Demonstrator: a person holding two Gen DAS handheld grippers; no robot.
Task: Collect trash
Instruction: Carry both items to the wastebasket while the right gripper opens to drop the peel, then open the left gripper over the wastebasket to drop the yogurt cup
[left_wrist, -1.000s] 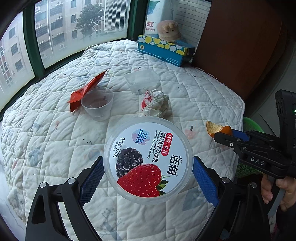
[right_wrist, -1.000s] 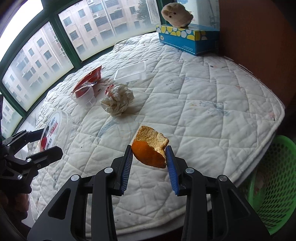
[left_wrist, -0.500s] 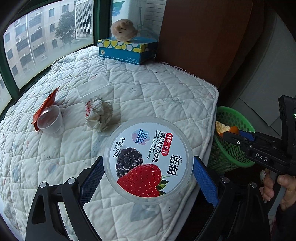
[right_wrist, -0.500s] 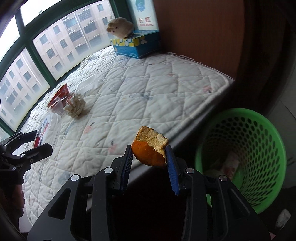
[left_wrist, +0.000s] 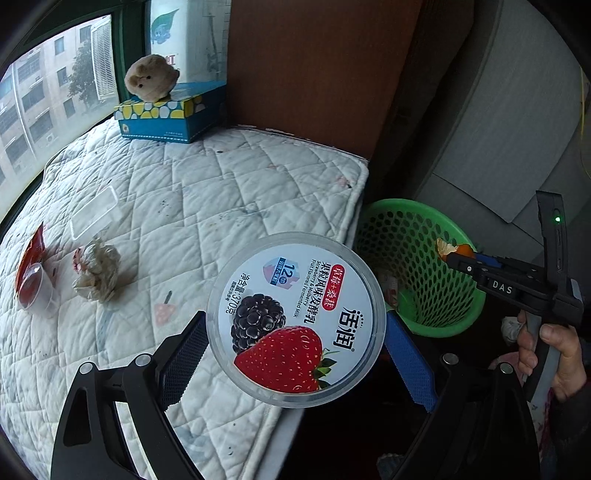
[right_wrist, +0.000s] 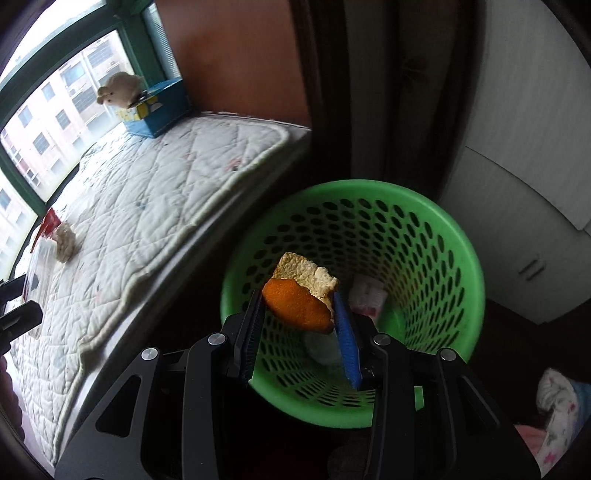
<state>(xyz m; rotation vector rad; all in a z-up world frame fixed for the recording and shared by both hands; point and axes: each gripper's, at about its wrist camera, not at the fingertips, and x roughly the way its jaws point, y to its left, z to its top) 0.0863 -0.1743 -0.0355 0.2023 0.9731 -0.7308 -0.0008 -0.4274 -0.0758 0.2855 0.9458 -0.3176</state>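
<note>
Orange peel (right_wrist: 297, 308) now above littered green basket (right_wrist: 436, 221).

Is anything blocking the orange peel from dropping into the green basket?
Nothing visible does. The orange peel, pinched in the right gripper, hangs right above the open mouth of the green basket. Only a few bits of trash lie at its bottom.

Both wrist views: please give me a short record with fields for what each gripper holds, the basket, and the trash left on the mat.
left gripper: shut on yogurt tub, above mat edge
right gripper: shut on orange peel, above green basket
basket contents: some white trash, unclear
left on quilted mat: crumpled paper, plastic cup, red wrapper, clear lid
</note>
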